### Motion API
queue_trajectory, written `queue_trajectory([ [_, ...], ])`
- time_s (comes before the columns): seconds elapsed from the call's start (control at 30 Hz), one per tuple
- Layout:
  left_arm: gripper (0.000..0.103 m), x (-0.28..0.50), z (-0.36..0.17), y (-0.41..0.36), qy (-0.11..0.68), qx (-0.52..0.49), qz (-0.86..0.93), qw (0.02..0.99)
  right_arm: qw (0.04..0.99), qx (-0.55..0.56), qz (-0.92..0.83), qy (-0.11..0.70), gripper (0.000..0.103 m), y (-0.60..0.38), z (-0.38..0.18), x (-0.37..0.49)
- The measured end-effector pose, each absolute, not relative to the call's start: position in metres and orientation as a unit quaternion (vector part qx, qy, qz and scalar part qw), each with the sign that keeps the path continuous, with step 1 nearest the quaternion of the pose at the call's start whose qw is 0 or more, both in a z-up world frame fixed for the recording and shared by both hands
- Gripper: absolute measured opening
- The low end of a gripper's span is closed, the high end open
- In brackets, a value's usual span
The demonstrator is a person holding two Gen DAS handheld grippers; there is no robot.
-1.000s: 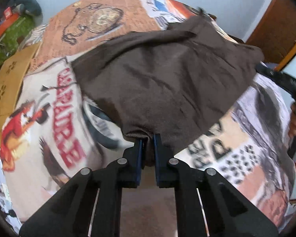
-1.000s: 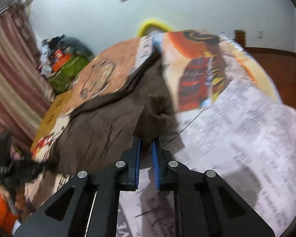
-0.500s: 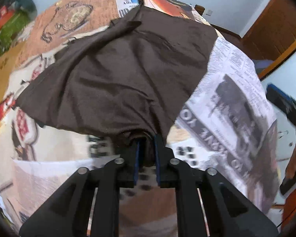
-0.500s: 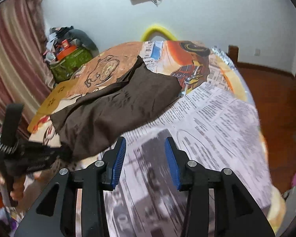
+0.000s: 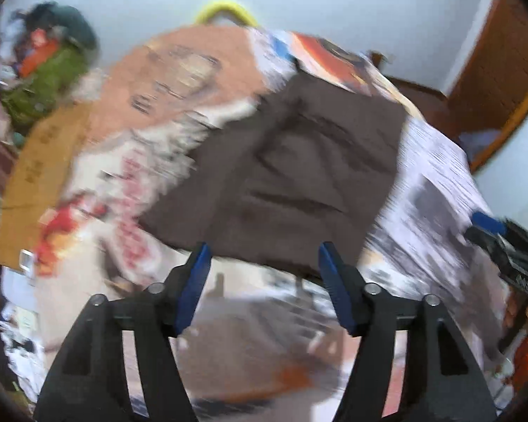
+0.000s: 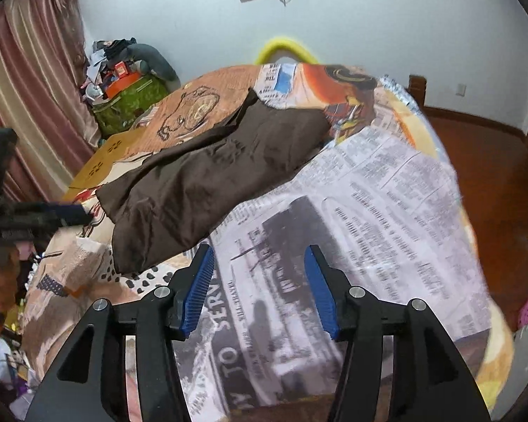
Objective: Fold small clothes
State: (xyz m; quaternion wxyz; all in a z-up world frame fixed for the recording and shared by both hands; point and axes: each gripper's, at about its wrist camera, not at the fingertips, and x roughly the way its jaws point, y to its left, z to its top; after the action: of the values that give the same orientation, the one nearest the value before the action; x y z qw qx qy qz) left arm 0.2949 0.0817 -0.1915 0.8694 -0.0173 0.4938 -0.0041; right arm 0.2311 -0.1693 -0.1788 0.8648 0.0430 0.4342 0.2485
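A dark brown garment (image 5: pixel 292 176) lies folded on the printed bedspread (image 5: pixel 179 81). The left wrist view is blurred by motion. My left gripper (image 5: pixel 262 256) hangs just above the garment's near edge; its jaws are opening and nothing is between the blue pads. In the right wrist view the same brown garment (image 6: pixel 207 176) stretches from the bed's middle toward the left. My right gripper (image 6: pixel 258 260) is over the newsprint part of the bedspread (image 6: pixel 387 193), to the right of the garment's near corner; its jaws are opening and hold nothing. The left gripper (image 6: pixel 67 212) shows at the far left.
A yellow cardboard sheet (image 6: pixel 98 161) lies at the bed's left side. A green bag with piled clutter (image 6: pixel 130 95) stands by the striped curtain (image 6: pixel 28 88). A yellow hoop (image 6: pixel 285 47) rises behind the bed. Wooden floor (image 6: pixel 492 161) lies to the right.
Both grippers let go of the brown garment and opened, the right first, the left just now. The left rose off the cloth; the right moved rightward onto the newsprint area. The garment lies folded.
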Motion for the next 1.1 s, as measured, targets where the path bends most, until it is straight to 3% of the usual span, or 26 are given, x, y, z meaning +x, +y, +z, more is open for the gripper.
queue_trajectory([
  [0.27, 0.066, 0.358, -0.22, 0.159, 0.501, -0.049, 0.009, 0.864, 0.846, 0.061, 0.258, 0.462, 0.051, -0.137, -0.206, 0.251],
  [0.63, 0.066, 0.436, -0.281, 0.161, 0.519, -0.051, -0.081, 0.85, 0.826, 0.067, 0.274, 0.488, 0.051, -0.112, -0.227, 0.266],
  [0.67, 0.064, 0.439, -0.282, 0.162, 0.516, -0.058, -0.095, 0.849, 0.826, 0.068, 0.275, 0.487, 0.051, -0.111, -0.227, 0.265],
  [0.73, 0.037, 0.444, -0.285, 0.159, 0.51, -0.057, -0.111, 0.851, 0.825, 0.071, 0.277, 0.486, 0.051, -0.113, -0.226, 0.264],
  [0.8, 0.024, 0.446, -0.288, 0.155, 0.513, -0.051, -0.113, 0.849, 0.825, 0.076, 0.278, 0.487, 0.051, -0.114, -0.226, 0.265],
  [0.93, 0.01, 0.44, -0.285, 0.151, 0.515, -0.041, -0.094, 0.851, 0.824, 0.079, 0.277, 0.488, 0.051, -0.116, -0.227, 0.264],
  [1.1, 0.006, 0.414, -0.278, 0.155, 0.533, -0.043, -0.062, 0.842, 0.825, 0.078, 0.276, 0.486, 0.051, -0.115, -0.221, 0.258],
])
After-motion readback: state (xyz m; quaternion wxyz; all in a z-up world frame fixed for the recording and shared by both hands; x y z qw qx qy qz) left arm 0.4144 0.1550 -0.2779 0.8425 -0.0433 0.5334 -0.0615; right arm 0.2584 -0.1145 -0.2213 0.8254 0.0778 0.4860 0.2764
